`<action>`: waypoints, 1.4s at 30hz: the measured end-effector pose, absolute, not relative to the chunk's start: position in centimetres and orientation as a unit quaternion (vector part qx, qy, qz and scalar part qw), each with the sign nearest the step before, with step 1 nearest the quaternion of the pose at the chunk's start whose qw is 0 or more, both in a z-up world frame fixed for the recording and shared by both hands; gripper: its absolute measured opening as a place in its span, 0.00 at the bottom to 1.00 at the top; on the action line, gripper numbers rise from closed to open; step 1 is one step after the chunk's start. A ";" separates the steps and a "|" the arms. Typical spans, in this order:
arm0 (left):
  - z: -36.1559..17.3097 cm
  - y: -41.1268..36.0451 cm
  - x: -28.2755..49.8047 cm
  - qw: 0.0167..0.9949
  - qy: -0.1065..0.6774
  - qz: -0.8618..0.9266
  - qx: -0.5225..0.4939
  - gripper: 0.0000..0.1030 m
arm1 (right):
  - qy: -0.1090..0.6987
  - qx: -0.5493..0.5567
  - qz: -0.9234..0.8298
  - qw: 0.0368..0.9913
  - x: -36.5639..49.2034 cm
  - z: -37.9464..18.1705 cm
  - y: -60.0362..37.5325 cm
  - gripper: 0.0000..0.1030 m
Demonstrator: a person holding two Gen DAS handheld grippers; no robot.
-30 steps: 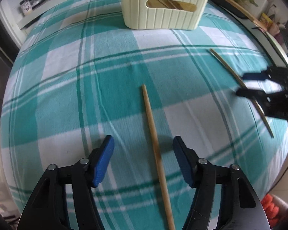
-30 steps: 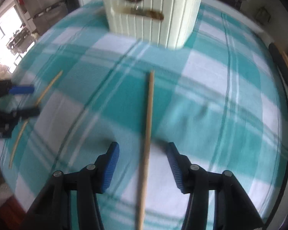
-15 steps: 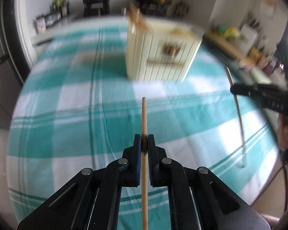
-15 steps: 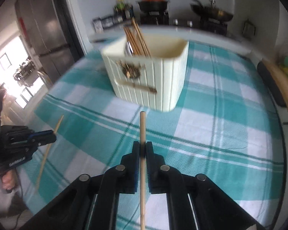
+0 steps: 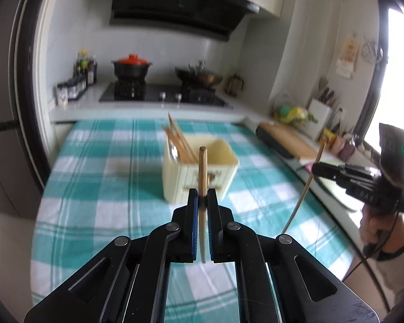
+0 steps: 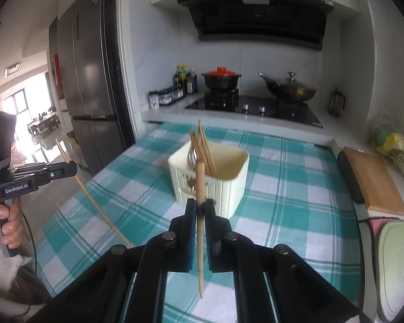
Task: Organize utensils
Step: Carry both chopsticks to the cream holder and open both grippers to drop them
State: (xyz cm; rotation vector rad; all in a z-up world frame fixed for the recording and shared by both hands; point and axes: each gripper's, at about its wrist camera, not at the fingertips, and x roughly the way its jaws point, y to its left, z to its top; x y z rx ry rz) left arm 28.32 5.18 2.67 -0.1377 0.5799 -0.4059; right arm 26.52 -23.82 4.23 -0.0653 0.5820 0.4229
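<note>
Each gripper pinches one wooden chopstick clear above the checked tablecloth: the left gripper holds the left chopstick, the right gripper the right chopstick. The transport step is in hand; next, each tip needs aiming into the cream utensil holder ahead.

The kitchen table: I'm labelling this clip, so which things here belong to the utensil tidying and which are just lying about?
Part of the job:
- left gripper, shut on a chopstick
- right gripper, shut on another chopstick
- cream holder, already holding chopsticks and a spoon

Just lying about:
- pot
- wok
- cutting board
- seasoning bottles
</note>
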 end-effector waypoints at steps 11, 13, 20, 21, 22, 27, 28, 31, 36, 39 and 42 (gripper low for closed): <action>13.1 4.9 36.6 0.970 0.173 -0.142 -0.095 0.04 | 0.174 -0.046 0.190 0.965 33.8 13.6 -21.8 0.06; 13.3 4.0 38.2 0.976 0.158 -0.126 -0.081 0.04 | 0.150 -0.045 0.182 0.971 35.7 14.3 -21.3 0.06; 7.6 1.4 46.0 0.963 0.235 -0.121 -0.060 0.04 | 0.164 -0.038 0.169 0.971 42.2 10.3 -20.2 0.06; 6.1 1.3 47.1 0.957 0.257 -0.120 -0.058 0.04 | 0.175 -0.043 0.167 0.969 43.0 9.4 -20.1 0.06; 5.1 1.2 47.7 0.953 0.273 -0.121 -0.058 0.04 | 0.195 -0.045 0.167 0.965 44.1 8.0 -19.9 0.06; -0.2 1.3 50.8 0.928 0.347 -0.123 -0.059 0.05 | 0.314 -0.013 0.178 0.933 49.0 1.8 -20.0 0.06; -0.8 1.2 51.0 0.925 0.355 -0.124 -0.055 0.05 | 0.329 -0.008 0.182 0.926 49.5 0.9 -20.0 0.06; -1.4 0.8 50.9 0.923 0.364 -0.119 -0.036 0.13 | 0.353 0.011 0.199 0.914 50.5 -0.9 -20.1 0.10; 1.2 2.3 47.2 0.947 0.302 -0.110 -0.023 0.83 | 0.326 0.048 0.180 0.927 48.6 0.6 -21.8 0.51; 3.6 3.1 43.4 0.962 0.256 -0.093 0.003 0.98 | 0.291 0.043 0.168 0.941 46.0 3.0 -23.0 0.52; 5.7 3.2 38.2 0.975 0.209 -0.064 0.038 1.00 | 0.250 0.034 0.160 0.954 42.2 5.8 -24.0 0.64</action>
